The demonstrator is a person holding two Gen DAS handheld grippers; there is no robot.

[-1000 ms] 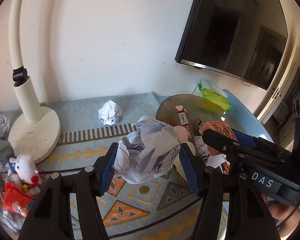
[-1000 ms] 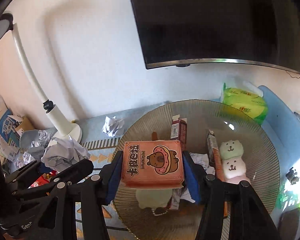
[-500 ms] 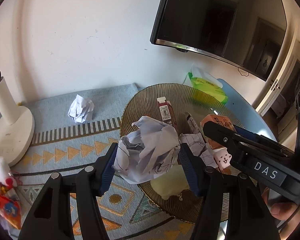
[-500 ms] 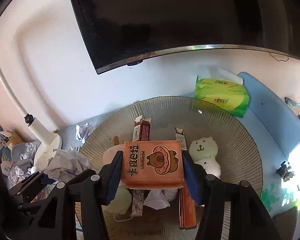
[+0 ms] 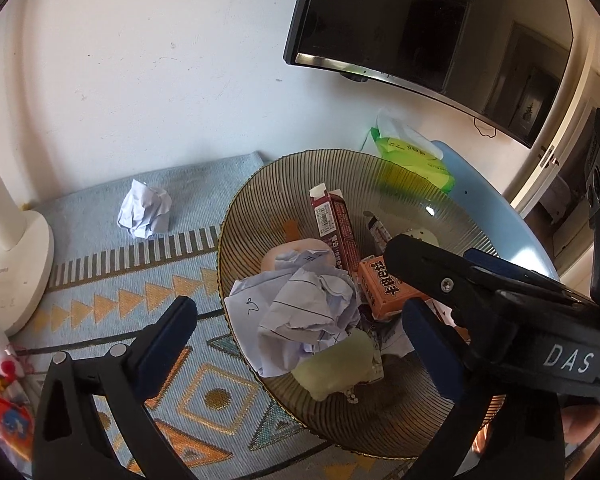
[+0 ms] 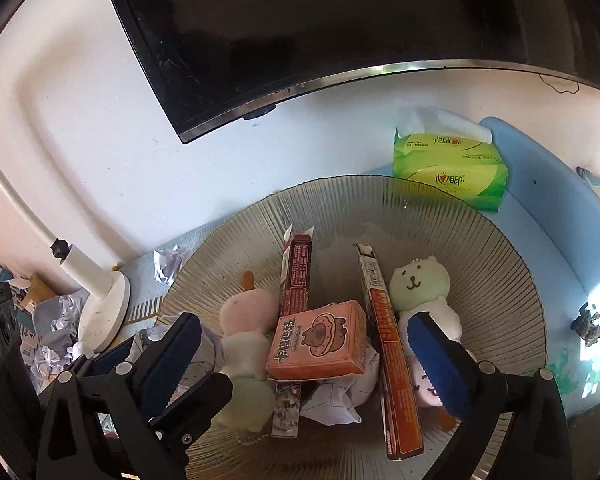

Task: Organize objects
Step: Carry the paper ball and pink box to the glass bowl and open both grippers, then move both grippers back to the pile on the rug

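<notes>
Far to the left of your left gripper (image 5: 300, 332) stands the round white base of a desk lamp (image 5: 10, 268). Ahead and left of the gripper, a small crumpled ball of white paper (image 5: 144, 214) lies alone on the pale blue woven mat with orange triangles (image 5: 112, 292). Your left gripper's jaws are spread wide and grip nothing. Between them, nearer the left finger without touching it, the large crumpled sheet of lined white paper (image 5: 300, 312) rests on the near-left rim of the ribbed, smoky glass bowl (image 5: 400, 188).

Your right gripper (image 6: 304, 354) is likewise wide apart and empty. The orange cardboard box printed with a bear and doughnut (image 6: 320, 344) lies between its blue pads, clear of both, tilted on top of the pile in the bowl. Left of the box sits a pink and pale green plush skewer (image 6: 244, 320); behind it a dark red slim carton (image 6: 298, 272). Right of the box lies an orange slim carton (image 6: 392, 344), then a pale green bear plush (image 6: 420, 284) just ahead of the right finger. Beyond the bowl's far rim sits a green tissue pack (image 6: 452, 172).
</notes>
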